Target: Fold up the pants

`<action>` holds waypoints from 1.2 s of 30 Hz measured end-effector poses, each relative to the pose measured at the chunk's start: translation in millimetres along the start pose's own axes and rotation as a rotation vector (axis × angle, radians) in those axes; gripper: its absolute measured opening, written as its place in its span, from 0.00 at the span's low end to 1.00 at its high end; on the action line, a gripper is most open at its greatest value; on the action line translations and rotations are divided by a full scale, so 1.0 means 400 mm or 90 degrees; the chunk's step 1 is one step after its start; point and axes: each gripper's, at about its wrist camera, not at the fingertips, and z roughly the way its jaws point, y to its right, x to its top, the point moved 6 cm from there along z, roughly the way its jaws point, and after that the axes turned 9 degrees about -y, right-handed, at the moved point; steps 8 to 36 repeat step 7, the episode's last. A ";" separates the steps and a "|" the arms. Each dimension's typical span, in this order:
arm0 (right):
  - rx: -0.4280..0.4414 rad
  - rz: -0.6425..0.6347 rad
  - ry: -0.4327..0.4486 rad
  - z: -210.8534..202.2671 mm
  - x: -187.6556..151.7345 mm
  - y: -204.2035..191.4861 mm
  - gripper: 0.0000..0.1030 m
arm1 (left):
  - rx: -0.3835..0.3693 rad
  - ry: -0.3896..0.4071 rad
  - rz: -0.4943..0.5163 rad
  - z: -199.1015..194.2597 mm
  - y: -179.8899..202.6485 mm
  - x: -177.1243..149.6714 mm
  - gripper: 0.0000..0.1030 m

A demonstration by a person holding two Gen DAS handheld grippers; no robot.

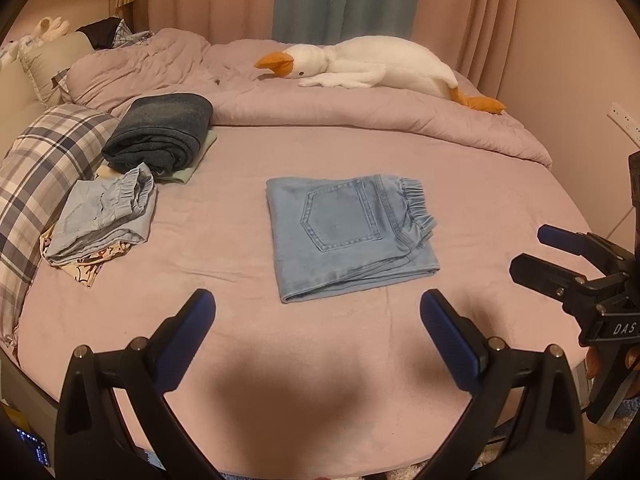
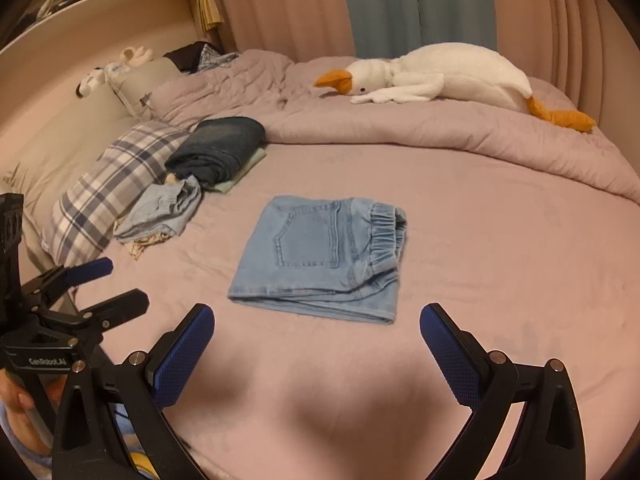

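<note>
Left wrist view: the left gripper (image 1: 318, 312) stood spread wide above the bed (image 1: 460, 184), nothing between its blue pads (image 1: 448, 340). Just ahead, the pants (image 1: 344, 236) lay folded into a flat square on the pink sheet, back pocket up, elastic waistband to the right. The right gripper (image 1: 528, 252) showed at the right edge, jaws parted and empty, clear of the pants. To the left, a dark folded garment (image 1: 160, 136) sat beside a plaid pillow (image 1: 44, 172), with a pale denim piece (image 1: 108, 212) nearer the camera. A plush goose (image 1: 376, 64) lay on the duvet behind. Right wrist view: the right gripper (image 2: 318, 312) was spread fully, holding nothing, the pants (image 2: 320, 256) flat just beyond its tips. The left gripper (image 2: 120, 284) appeared at lower left, open; a hand (image 2: 20, 412), blurred, seemingly held its handle. The goose (image 2: 440, 74) lay at the far side.
</note>
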 end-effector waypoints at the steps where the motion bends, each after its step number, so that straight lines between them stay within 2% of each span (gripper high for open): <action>1: -0.001 -0.002 -0.001 0.000 0.000 -0.003 0.99 | -0.001 0.001 0.001 -0.001 0.002 0.000 0.99; 36: 0.003 -0.009 0.004 -0.009 -0.003 -0.014 0.99 | 0.001 0.004 0.000 -0.009 0.009 -0.001 0.99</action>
